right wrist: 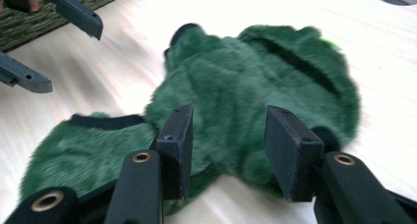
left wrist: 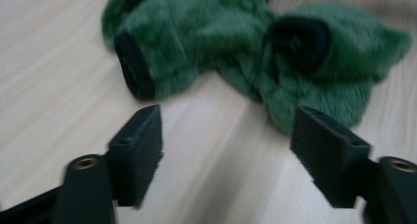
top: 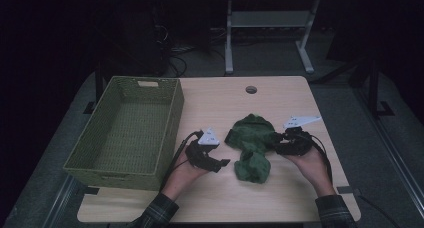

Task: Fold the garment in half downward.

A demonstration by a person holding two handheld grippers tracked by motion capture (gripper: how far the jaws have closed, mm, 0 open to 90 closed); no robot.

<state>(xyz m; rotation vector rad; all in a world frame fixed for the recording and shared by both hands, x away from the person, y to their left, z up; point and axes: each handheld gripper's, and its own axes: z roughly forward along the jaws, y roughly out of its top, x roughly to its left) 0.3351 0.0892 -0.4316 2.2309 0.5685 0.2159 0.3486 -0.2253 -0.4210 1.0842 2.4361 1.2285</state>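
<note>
A green fuzzy garment [top: 252, 143] with black cuffs lies crumpled on the light wooden table [top: 215, 103], near its middle. My left gripper [top: 223, 163] hovers just left of it, jaws wide apart; in the left gripper view [left wrist: 226, 145] only bare table lies between them, and the garment [left wrist: 236, 42] lies a little ahead. My right gripper [top: 276, 141] is at the garment's right edge. In the right gripper view [right wrist: 228, 145] its jaws stand apart low over the green fabric [right wrist: 255, 81], the pads not pressing on it. Farther off there is the left gripper [right wrist: 74, 57], open.
An olive woven basket [top: 172, 120] stands on the table's left side, close to my left hand. A round cable hole [top: 251, 89] sits near the far edge. The table's front edge is just below my forearms.
</note>
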